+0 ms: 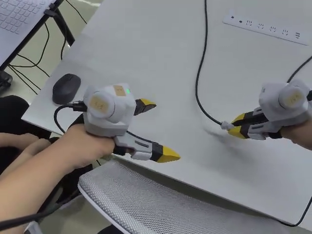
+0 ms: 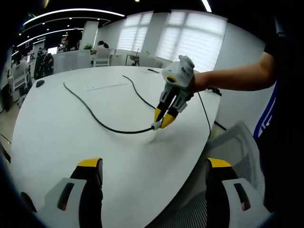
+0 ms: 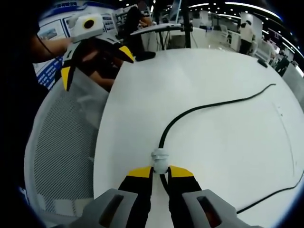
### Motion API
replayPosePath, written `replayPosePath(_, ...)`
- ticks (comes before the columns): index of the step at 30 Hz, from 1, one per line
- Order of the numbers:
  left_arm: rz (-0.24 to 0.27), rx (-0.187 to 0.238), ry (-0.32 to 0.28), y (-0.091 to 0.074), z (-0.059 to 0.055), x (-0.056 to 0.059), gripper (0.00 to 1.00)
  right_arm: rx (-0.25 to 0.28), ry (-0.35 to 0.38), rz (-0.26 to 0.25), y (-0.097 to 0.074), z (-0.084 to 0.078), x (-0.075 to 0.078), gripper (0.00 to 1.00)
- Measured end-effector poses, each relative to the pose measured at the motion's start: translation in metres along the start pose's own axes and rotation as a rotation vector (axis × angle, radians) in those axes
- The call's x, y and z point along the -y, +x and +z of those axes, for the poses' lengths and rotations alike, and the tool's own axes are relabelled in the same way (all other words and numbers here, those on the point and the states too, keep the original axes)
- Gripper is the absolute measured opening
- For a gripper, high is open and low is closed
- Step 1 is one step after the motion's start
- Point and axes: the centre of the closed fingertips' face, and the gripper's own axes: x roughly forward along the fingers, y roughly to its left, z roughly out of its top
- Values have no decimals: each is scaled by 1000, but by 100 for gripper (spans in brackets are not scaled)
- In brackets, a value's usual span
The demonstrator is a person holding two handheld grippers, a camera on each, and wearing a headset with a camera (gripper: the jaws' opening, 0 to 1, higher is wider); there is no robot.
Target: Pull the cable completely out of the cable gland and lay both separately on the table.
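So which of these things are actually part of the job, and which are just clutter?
Job: cable, cable gland, right gripper shut on the cable, left gripper open.
Lying about: mouse, power strip, laptop, chair.

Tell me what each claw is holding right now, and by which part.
The right claw pinches the thin black cable just behind its white plastic cable gland. The left claw is open, holding nothing.
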Motion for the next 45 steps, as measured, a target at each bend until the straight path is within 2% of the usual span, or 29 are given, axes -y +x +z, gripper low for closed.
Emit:
replayPosePath(7, -29, 3, 35, 10, 14, 9, 89, 23, -14, -3, -17, 9, -11, 7)
replayPosePath(15, -67, 6, 81, 23, 37, 21, 88, 34, -7, 16, -30, 17, -20, 7)
replayPosePath(20, -92, 39, 87, 26, 55, 27, 86, 47, 18, 26, -40, 25, -26, 7)
replayPosePath(23, -103, 47, 92, 29, 61, 30, 85, 57, 9, 31, -45, 29, -32, 7)
replayPosePath(27, -135, 56, 113, 34, 69, 41, 85, 72, -14, 42, -55, 36, -42, 7)
replayPosePath(35, -188, 51, 146, 47, 75, 55, 81, 90, -53, 59, -70, 48, -62, 7)
replayPosePath(45, -262, 51, 141, 62, 78, 69, 69, 110, -74, 66, -79, 52, -71, 7)
